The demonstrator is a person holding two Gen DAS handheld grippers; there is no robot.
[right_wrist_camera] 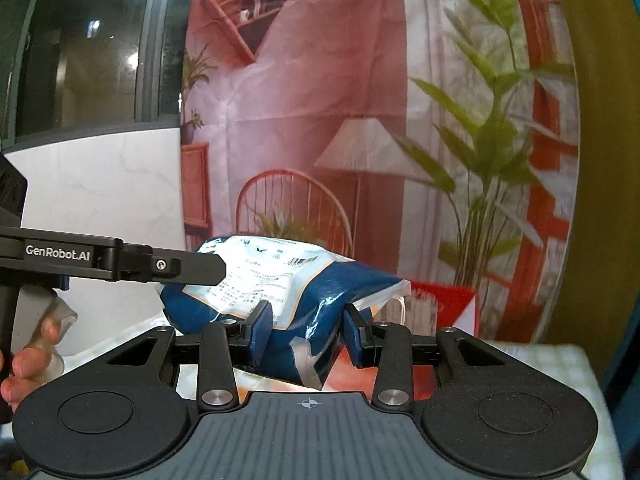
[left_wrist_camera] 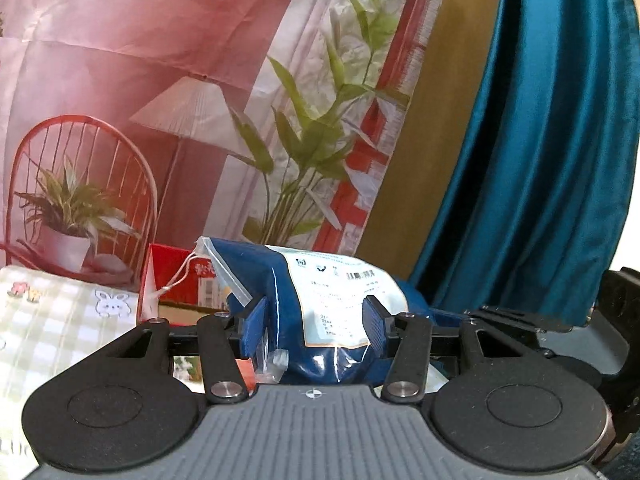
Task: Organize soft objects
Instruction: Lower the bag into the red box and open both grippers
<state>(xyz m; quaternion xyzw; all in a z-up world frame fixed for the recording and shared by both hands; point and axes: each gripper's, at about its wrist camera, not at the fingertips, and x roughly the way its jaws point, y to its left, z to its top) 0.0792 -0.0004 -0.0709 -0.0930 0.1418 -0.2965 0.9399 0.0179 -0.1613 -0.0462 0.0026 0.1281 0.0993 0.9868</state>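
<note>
A soft blue plastic pack (left_wrist_camera: 276, 280) with a white printed label hangs lifted above the table, gripped from two sides. My left gripper (left_wrist_camera: 316, 326) is shut on it, its blue pads pressing into the pack's sides. The right wrist view shows the same pack (right_wrist_camera: 360, 280), and my right gripper (right_wrist_camera: 307, 334) is shut on its crinkled end. My left gripper's black finger (right_wrist_camera: 196, 267) reaches in from the left of that view and lies against the pack's label side. A hand (right_wrist_camera: 32, 360) holds its handle.
A red paper bag (left_wrist_camera: 176, 276) with a white cord handle stands behind the pack. A checked cloth with a bunny print (left_wrist_camera: 60, 320) covers the table. Behind hangs a printed backdrop (left_wrist_camera: 160, 80), with a blue curtain (left_wrist_camera: 540, 140) to its right.
</note>
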